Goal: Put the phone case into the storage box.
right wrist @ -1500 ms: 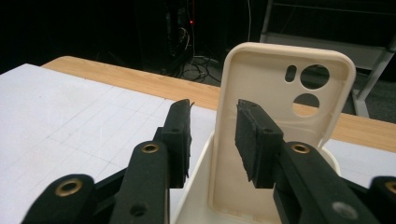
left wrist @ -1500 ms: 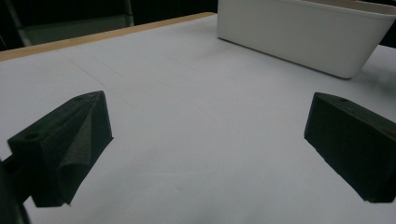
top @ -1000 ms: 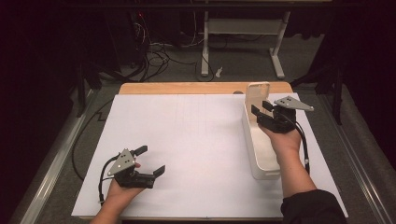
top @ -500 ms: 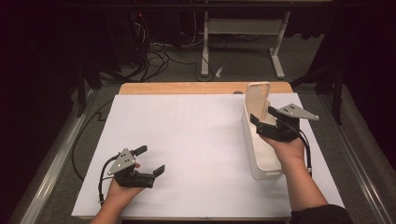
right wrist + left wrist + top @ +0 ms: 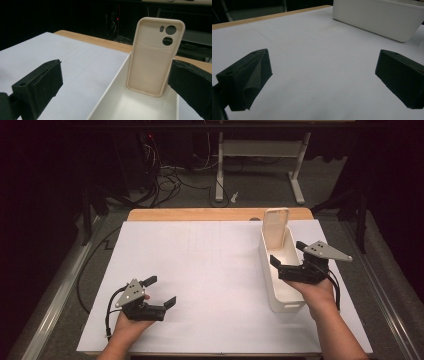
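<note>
Inside white bin (image 5: 280,270), upright phone case (image 5: 153,57).

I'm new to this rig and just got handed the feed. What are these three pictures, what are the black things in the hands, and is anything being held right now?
There is no robot here: a person holds a hand tool with two black jaws in each hand. The high view looks down at the table, which is covered by a white sheet. The left gripper sits low near the front with its jaws apart over bare sheet. The right gripper hovers over a long white bin, jaws open too. The other two pictures come from cameras riding on each gripper, looking out between its own jaws. A cream phone case stands propped at the far end of the bin. Nothing is held.
</note>
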A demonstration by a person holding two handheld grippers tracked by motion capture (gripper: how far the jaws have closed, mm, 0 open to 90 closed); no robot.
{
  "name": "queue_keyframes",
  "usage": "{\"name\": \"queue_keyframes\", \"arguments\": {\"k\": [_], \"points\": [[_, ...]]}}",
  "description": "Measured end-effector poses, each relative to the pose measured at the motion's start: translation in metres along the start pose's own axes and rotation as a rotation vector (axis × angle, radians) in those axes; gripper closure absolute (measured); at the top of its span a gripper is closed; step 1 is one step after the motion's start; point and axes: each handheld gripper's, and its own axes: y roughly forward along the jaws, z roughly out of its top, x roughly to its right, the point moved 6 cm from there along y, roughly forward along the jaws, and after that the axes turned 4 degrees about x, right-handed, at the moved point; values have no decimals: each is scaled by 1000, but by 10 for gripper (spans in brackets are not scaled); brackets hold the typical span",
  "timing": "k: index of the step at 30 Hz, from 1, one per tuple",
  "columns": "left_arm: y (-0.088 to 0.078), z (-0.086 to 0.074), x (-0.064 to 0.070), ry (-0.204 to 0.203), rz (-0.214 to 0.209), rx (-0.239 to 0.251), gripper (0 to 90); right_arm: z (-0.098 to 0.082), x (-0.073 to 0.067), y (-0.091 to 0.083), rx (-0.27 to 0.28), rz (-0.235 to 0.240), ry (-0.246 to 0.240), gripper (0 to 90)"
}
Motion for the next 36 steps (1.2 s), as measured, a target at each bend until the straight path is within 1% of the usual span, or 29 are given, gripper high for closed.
{"name": "queue_keyframes", "arguments": {"k": [3, 5, 9, 15, 18, 23, 25, 27, 30, 34, 36], "points": [[0, 0, 0, -2, 1, -1, 17, -1, 0, -7, 11, 2, -3, 1], [0, 0, 0, -3, 1, 0, 17, -3, 0, -11, 8, 5, -16, 1], [-1, 0, -1, -3, 3, 0, 17, -5, 1, -19, 11, 14, -22, 1], [-3, 0, -2, -6, 9, 1, 17, -8, -2, -31, 21, 34, -35, 1], [-4, 0, -2, -6, 15, 3, 17, -9, -3, -37, 24, 35, -49, 1], [-9, -1, -5, -6, 23, -4, 17, -16, -3, -48, 25, 37, -59, 1], [-11, -2, -6, -13, 27, -3, 17, -19, -3, -53, 23, 37, -60, 1], [-14, -2, -7, -13, 33, -1, 17, -23, -3, -56, 23, 34, -70, 1], [-18, -2, -8, -18, 39, 2, 17, -29, -2, -61, 26, 37, -61, 1], [-20, -3, -11, -14, 53, -3, 17, -38, 1, -65, 24, 33, -47, 1], [-19, -4, -12, -12, 53, -7, 17, -41, 2, -65, 26, 33, -51, 1]]}}
